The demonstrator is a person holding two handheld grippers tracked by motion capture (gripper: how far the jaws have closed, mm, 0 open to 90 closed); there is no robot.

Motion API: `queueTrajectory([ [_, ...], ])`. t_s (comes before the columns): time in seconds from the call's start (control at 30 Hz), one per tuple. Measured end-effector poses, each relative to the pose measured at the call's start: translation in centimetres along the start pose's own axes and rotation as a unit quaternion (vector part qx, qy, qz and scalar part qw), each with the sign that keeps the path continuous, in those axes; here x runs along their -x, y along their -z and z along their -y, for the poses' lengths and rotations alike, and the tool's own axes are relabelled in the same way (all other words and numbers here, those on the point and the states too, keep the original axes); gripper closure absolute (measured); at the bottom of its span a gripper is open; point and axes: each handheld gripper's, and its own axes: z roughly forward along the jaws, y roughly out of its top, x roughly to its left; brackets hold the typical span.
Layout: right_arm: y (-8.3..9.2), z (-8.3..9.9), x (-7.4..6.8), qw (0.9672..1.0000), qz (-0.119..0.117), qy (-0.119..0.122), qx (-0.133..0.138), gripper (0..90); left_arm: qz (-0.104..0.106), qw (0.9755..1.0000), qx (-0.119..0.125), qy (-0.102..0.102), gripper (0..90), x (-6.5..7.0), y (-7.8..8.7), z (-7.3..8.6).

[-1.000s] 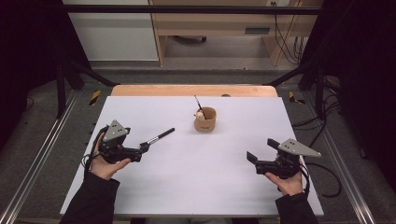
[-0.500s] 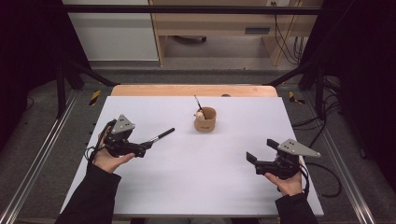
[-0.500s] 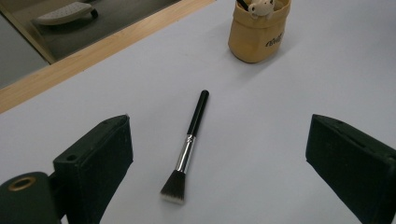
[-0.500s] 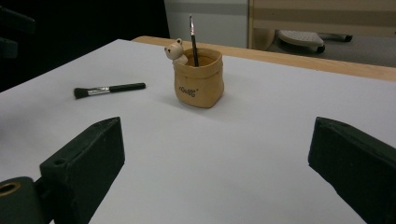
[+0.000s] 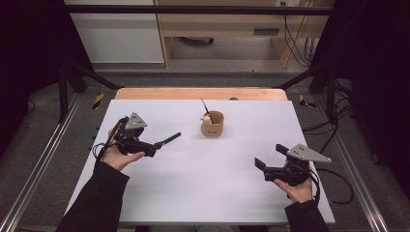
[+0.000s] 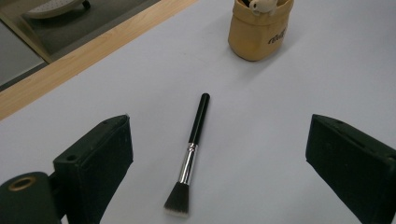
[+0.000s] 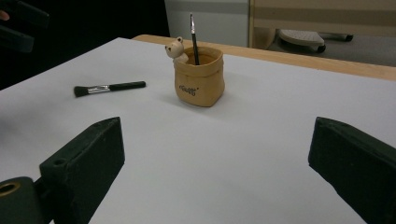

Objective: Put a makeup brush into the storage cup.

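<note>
A black-handled makeup brush point(image 5: 168, 140) with a silver ferrule lies flat on the white table point(image 5: 203, 193). In the left gripper view the brush point(image 6: 195, 135) sits between the wide-apart jaws, bristles nearest, untouched. My left gripper point(image 5: 153, 145) point(image 6: 219, 154) is open just behind the bristles. A tan pouch-shaped holder point(image 5: 212, 124) point(image 6: 259, 30) point(image 7: 198, 77) stands beyond it, holding a thin brush point(image 7: 193, 32) and a small bear figure point(image 7: 176, 48). At the near right my right gripper point(image 5: 270, 156) point(image 7: 215, 140) is open and empty, pointed at the holder, with the makeup brush point(image 7: 109, 87) to the holder's left.
A wooden strip point(image 5: 193, 93) runs along the table's far edge. Metal rails point(image 5: 43, 159) flank both sides, and cables point(image 5: 333, 179) trail off the near right. Bare white surface lies between the two grippers.
My left gripper has shifted a little up the table and to the right, tilting toward the brush. The brush, the holder and the right gripper have stayed put.
</note>
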Motion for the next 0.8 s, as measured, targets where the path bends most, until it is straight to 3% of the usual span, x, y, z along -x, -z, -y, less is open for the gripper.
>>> queueTrajectory([
  [0.27,0.0,0.0,0.0,1.0,-0.002,0.0,0.0,4.5,-0.003,0.9996,-0.027,0.0,6.9,-0.7,-1.0,-0.6],
  [0.8,0.0,0.0,-0.1,1.0,-0.004,0.004,-0.001,4.6,-0.004,0.9977,-0.067,-0.01,7.7,-1.0,-4.7,-1.5],
])
